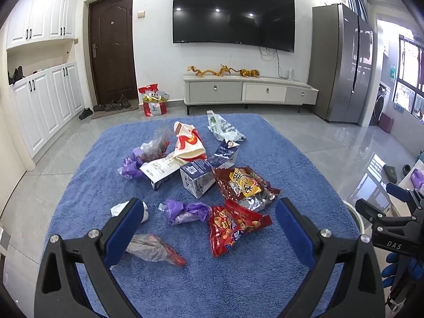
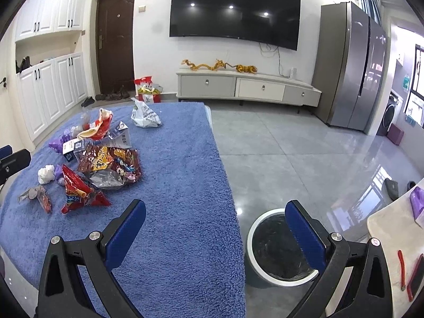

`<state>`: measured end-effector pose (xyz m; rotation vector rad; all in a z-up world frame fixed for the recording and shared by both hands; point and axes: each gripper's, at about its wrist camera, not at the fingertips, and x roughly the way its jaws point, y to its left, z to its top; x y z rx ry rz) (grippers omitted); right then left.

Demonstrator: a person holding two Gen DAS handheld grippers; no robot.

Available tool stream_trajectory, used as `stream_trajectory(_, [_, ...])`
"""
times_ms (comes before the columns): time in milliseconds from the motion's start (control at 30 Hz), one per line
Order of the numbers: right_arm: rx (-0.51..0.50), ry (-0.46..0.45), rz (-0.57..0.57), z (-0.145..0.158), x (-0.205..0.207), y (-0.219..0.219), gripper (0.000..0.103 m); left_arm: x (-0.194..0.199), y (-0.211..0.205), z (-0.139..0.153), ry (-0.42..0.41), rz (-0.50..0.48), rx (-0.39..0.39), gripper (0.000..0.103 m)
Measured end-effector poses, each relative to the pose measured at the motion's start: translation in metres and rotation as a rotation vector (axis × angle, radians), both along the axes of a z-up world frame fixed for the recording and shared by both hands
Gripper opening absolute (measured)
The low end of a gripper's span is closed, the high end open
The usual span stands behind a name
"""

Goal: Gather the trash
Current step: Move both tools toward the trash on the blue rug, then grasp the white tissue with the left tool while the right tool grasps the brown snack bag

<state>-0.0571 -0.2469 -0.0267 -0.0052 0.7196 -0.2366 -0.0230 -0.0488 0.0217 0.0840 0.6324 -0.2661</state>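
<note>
Wrappers on cloth — bin beside.

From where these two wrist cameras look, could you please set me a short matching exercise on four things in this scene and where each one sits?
Things:
1. trash bin
2. white crumpled tissue
3. red snack bag
4. television

Places:
A. on the wall above the low cabinet
B. on the floor beside the blue-covered table
C. on the blue cover, between the left gripper's open fingers in the left wrist view
D. on the blue cover, partly behind that gripper's left finger

Pairs: 1-B, 2-D, 3-C, 4-A
</note>
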Motion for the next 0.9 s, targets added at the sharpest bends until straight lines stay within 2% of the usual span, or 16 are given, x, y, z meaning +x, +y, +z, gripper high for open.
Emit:
stream_trajectory(200, [0.015,0.058,0.041,-0.014,0.015,0.008,0.103,0.019,0.008,-0.021,0.084,-0.003,-0.017,0.1])
stream_trajectory(333, [0.026,0.07,0.081,-0.018,0.025,0.014,0.103,0.032,0.025,-0.031,0.122,0.037,-0.025,0.1])
stream_trajectory(567, [0.101,0.086,0.198,-0.021,0.054,0.031,0.102,0.054,0.095,-0.05,0.212,0.159,-0.06,0.099])
stream_trajectory(633, [0.132,0.082,0.232,-0.022,0.062,0.037,0.095,0.06,0.115,-0.055,0.241,0.183,-0.068,0.099])
stream_trajectory(700, [0.17,0.083,0.263,-0.023,0.072,0.042,0.083,0.065,0.131,-0.058,0.268,0.187,-0.09,0.098])
stream_trajectory(900, [0.241,0.098,0.351,-0.025,0.105,0.063,0.08,0.086,0.137,-0.056,0.294,0.165,-0.086,0.098])
